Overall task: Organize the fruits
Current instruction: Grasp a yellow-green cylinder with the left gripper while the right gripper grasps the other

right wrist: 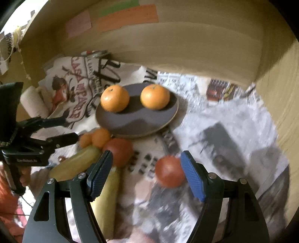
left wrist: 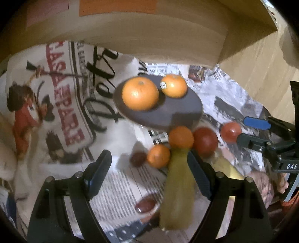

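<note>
A dark round plate [left wrist: 177, 110] [right wrist: 138, 119] holds two oranges [left wrist: 140, 94] [left wrist: 174, 85] [right wrist: 115, 98] [right wrist: 155, 96]. In front of it on the newspaper lie two small oranges [left wrist: 180, 136] [left wrist: 158, 156], a big red tomato [left wrist: 205, 140] [right wrist: 119, 149], a smaller red tomato [left wrist: 230, 131] [right wrist: 169, 171] and two yellow bananas [left wrist: 177, 188] [right wrist: 74, 163]. My left gripper [left wrist: 149, 168] is open above the bananas and small oranges. My right gripper [right wrist: 145, 173] is open, the smaller tomato lying just inside its right finger.
A printed cloth [left wrist: 61, 104] covers the left part. A wooden wall [left wrist: 130, 37] stands behind the plate, with coloured paper notes [right wrist: 127, 16]. A dark date-like fruit [left wrist: 138, 158] and a brown one [left wrist: 145, 204] lie near the left gripper. A white roll [right wrist: 33, 101] lies at left.
</note>
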`<state>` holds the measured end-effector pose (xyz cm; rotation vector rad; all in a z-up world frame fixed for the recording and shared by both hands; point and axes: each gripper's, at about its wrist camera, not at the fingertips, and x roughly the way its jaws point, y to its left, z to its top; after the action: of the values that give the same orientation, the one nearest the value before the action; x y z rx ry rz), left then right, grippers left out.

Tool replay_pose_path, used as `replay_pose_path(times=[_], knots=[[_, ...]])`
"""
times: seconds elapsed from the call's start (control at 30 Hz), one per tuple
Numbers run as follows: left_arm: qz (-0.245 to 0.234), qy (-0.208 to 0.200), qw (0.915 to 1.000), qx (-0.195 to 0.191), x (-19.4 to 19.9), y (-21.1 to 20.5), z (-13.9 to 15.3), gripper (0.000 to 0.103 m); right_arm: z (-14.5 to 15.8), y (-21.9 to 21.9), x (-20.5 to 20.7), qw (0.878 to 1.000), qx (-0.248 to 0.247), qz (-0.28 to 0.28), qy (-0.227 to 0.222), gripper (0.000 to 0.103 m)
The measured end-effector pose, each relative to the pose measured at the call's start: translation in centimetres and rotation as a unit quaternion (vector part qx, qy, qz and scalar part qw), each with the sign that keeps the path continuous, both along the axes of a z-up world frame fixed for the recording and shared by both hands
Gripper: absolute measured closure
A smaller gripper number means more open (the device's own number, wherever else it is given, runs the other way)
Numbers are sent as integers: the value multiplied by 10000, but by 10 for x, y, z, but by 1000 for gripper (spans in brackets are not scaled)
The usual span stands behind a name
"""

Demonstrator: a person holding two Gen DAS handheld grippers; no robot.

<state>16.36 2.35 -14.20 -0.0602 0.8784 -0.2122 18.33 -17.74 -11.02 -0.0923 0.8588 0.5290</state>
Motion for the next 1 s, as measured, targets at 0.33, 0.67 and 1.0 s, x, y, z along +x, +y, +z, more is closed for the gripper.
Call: replay_pose_path(times=[0.33,0.67,1.0], knots=[[-291,164,9993,-150,-26,-17,-12,56,-22,22,-36,9986,192,383,297,53],[-502,281,9983,-83,-24,-29,-22,65,-38,30,-39,9967,231,468,626,58],[-493,241,9983,206,-21,-40,-33,65,-43,35,-39,9967,106,494,642,64]])
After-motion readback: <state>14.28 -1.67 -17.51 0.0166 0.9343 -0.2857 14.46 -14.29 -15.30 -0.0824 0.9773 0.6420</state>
